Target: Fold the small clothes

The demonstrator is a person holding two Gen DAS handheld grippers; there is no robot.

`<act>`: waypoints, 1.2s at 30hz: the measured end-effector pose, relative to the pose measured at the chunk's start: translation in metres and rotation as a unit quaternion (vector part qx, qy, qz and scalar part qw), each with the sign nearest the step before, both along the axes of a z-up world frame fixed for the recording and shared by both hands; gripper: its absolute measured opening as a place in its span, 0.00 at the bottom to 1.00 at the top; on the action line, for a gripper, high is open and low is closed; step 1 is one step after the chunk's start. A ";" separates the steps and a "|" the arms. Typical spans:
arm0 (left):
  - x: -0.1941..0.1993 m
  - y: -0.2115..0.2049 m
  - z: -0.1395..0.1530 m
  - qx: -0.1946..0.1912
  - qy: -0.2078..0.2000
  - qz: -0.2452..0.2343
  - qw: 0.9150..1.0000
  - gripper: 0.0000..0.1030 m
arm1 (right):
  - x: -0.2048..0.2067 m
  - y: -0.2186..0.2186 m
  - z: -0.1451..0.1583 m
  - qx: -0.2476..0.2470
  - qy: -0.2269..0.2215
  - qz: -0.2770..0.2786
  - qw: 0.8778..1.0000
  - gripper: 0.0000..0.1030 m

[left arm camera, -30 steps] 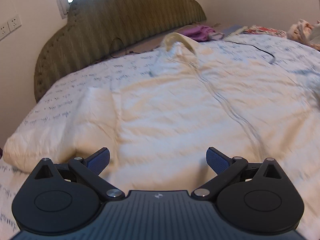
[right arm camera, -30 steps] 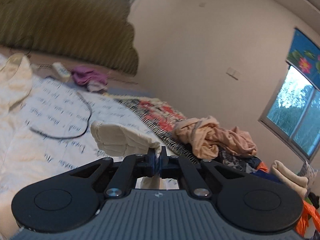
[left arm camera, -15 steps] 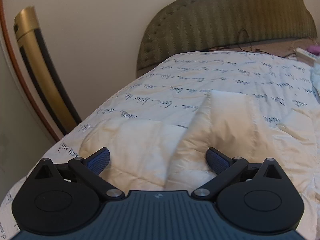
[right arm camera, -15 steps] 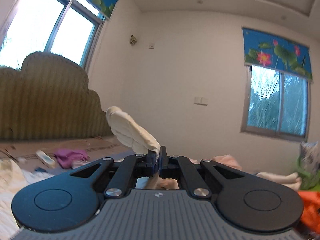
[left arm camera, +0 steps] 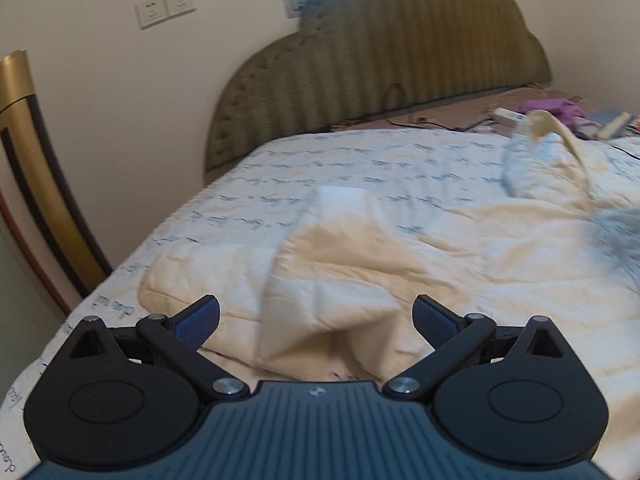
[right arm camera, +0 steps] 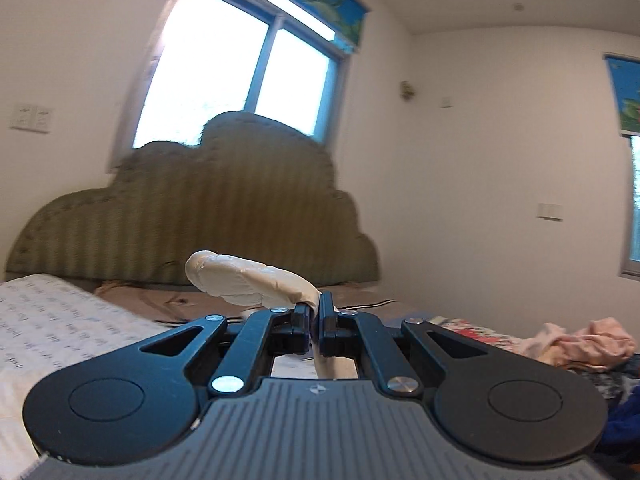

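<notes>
A cream quilted jacket (left arm camera: pixel 360 264) lies spread on the bed. Its left sleeve (left arm camera: pixel 320 320) points toward the left wrist camera, with the open cuff just in front. My left gripper (left arm camera: pixel 316 320) is open and empty, its blue pads on either side of that cuff, not touching it. My right gripper (right arm camera: pixel 318 312) is shut on the jacket's other sleeve (right arm camera: pixel 248 280) and holds it lifted above the bed, the cuff end sticking up to the left. The jacket collar (left arm camera: pixel 548 128) shows at the far right.
The bed has a white quilt with blue script (left arm camera: pixel 360 176) and an olive padded headboard (left arm camera: pixel 380 60). A purple cloth (left arm camera: pixel 556 108) and power strip lie near the headboard. A pile of pink clothes (right arm camera: pixel 580 344) sits right. The bed edge and a gold-trimmed panel (left arm camera: pixel 36 184) are left.
My right gripper has lifted the sleeve and turned left toward the headboard. My left gripper swung left to the other sleeve, then moved in close to its cuff, staying open.
</notes>
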State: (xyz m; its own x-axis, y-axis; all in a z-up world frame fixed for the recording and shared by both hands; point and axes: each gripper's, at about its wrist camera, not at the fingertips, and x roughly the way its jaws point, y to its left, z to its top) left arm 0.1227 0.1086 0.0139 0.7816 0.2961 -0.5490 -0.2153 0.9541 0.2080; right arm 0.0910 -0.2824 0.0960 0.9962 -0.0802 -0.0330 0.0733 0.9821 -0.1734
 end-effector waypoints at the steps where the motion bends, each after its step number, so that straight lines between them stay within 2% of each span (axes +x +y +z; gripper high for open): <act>1: -0.003 -0.004 -0.001 -0.003 0.003 -0.006 1.000 1.00 | -0.002 0.014 -0.003 0.004 0.004 0.013 1.000 0.05; 5: -0.008 -0.012 -0.010 -0.011 0.013 -0.020 1.000 1.00 | 0.000 0.051 -0.021 0.031 0.029 0.056 0.998 0.05; 12: -0.017 -0.012 -0.020 -0.015 0.028 -0.019 0.999 1.00 | 0.001 0.113 -0.057 0.038 0.078 0.114 0.990 0.05; 17: -0.024 -0.007 -0.024 -0.011 0.032 -0.014 0.999 1.00 | 0.016 0.155 -0.086 0.052 0.134 0.156 0.977 0.05; 23: -0.026 0.003 -0.026 -0.013 0.036 -0.005 0.999 1.00 | 0.022 0.194 -0.119 0.034 0.194 0.185 0.963 0.07; 28: -0.030 0.010 -0.024 -0.024 0.024 0.000 0.999 1.00 | 0.022 0.210 -0.136 0.012 0.228 0.195 0.954 0.17; 32: -0.034 0.014 -0.023 -0.050 0.013 -0.012 0.999 1.00 | 0.023 0.212 -0.150 0.002 0.271 0.208 0.940 0.21; 34: -0.035 0.014 -0.023 -0.060 0.014 -0.014 0.998 1.00 | 0.022 0.213 -0.155 0.002 0.291 0.221 0.931 0.42; 36: -0.035 0.015 -0.024 -0.063 0.017 -0.012 0.998 1.00 | 0.018 0.211 -0.155 0.013 0.308 0.250 0.918 0.51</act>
State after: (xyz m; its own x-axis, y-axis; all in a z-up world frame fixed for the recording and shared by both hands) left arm 0.0873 0.1232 -0.0096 0.7675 0.2043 -0.6076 -0.1868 0.9780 0.0930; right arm 0.1091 -0.0717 -0.0590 0.7002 0.3899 -0.5980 -0.4915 0.8708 -0.0077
